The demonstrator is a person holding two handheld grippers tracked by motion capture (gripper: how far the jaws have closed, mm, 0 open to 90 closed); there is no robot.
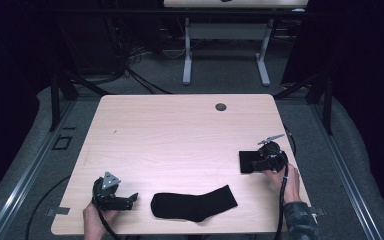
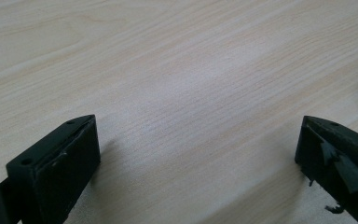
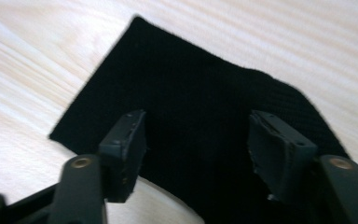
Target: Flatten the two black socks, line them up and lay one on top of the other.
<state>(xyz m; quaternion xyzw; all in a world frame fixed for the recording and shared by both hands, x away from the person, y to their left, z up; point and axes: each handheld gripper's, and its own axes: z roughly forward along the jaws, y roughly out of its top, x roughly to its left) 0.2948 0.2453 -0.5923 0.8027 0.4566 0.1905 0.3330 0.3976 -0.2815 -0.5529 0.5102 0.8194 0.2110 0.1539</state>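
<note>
Socks are the work here: one black sock (image 1: 194,204) lies flat near the table's (image 1: 180,130) front edge, between the two hands, while a second, folded sock (image 1: 247,162) sits well apart at the right side. The right gripper (image 1: 260,164) hangs over that folded piece, its jaws part-open with the dark cloth (image 3: 200,121) beneath and between them (the pads do not look pressed onto it, so it seems to be reaching rather than gripping). The step in hand looks like picking up the folded sock; next the jaws must sink onto the fabric and pinch enough layers to lift it cleanly. The left gripper (image 1: 128,199) rests just left of the flat sock, jaws spread wide over bare wood (image 2: 182,93), holding nothing. Nothing blocks either path; a small grommet (image 1: 221,106) lies far back.
</note>
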